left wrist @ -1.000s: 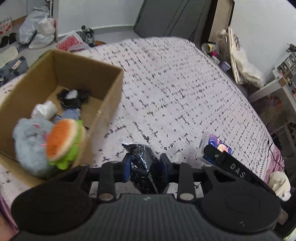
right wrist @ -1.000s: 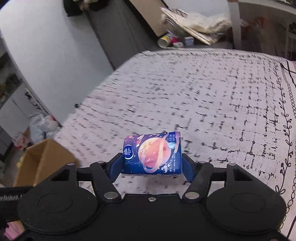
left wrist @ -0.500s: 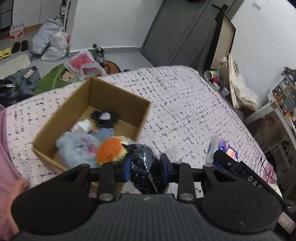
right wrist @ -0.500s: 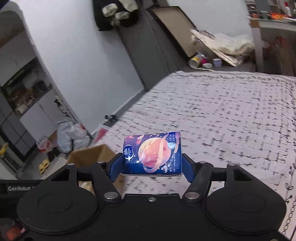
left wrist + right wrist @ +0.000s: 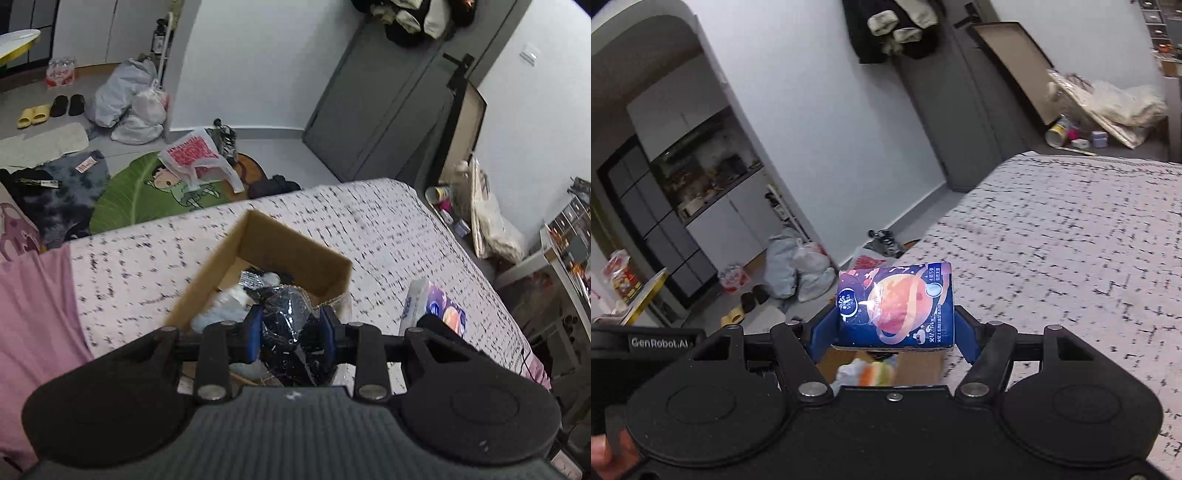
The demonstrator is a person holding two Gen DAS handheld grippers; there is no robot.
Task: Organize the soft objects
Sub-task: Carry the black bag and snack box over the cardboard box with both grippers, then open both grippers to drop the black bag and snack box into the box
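Left claw (image 5: 291, 334) is clamped on a crinkly clear bag of dark stuff (image 5: 291, 328), and it's basically right over the near end of the open cardboard box (image 5: 295, 254) on the bed (image 5: 388, 229), so it looks like a straight-down drop. Right claw (image 5: 892, 328) is squeezing the space-print tissue pack (image 5: 895, 304) by its short ends, long axis left-right, hovering at the box's right side.

Left gripper (image 5: 291, 334) and right gripper (image 5: 890, 332) both hang clamped, loaded.
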